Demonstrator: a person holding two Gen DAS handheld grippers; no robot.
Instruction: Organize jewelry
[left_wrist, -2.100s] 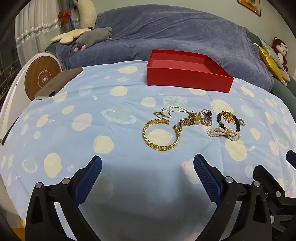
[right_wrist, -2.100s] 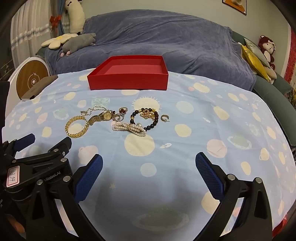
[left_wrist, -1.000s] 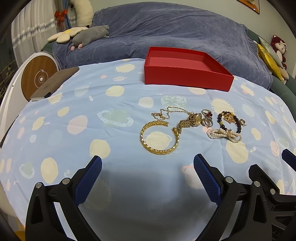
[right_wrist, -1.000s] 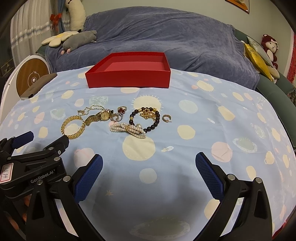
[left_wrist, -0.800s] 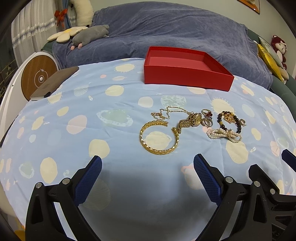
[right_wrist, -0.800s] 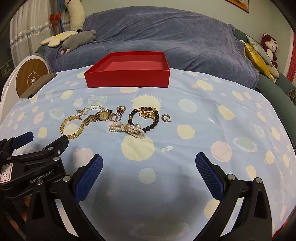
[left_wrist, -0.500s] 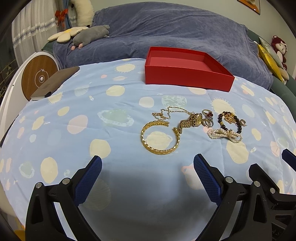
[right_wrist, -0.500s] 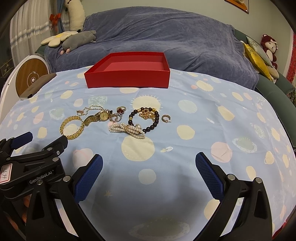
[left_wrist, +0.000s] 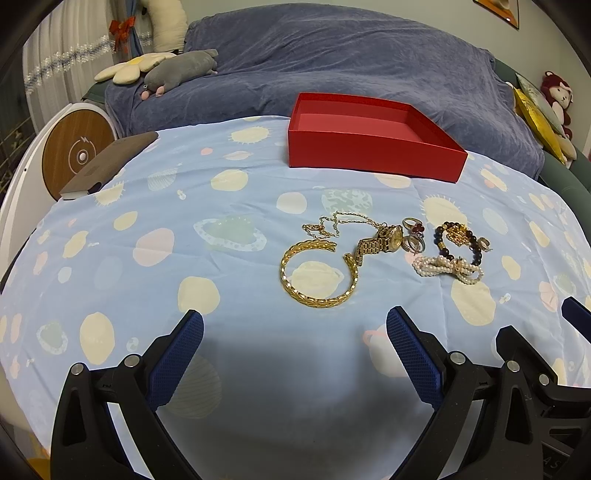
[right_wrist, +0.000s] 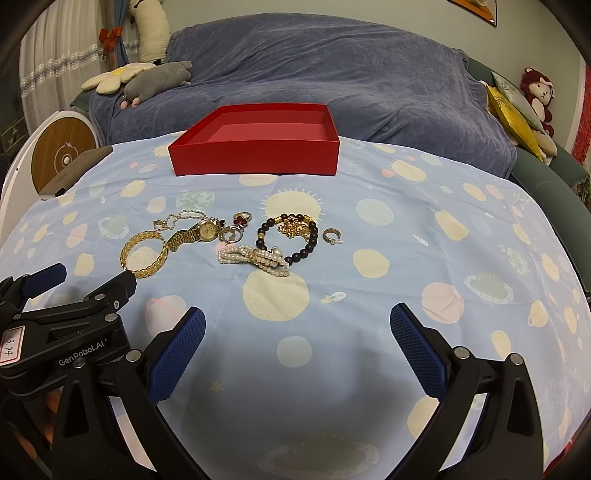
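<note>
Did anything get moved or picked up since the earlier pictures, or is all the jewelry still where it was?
Nothing was picked up or let go. Only the cameras shifted slightly. The left gripper and right gripper are open and empty as before. The gold chain bracelet, gold watch, white pearl bracelet and dark bead bracelet lie unmoved on the spotted blue cloth; the red box remains empty.

A table (right_wrist: 424, 206) covered in a pale blue spotted cloth holds a red box (right_wrist: 255, 157) and scattered jewelry (right_wrist: 236, 240).
</note>
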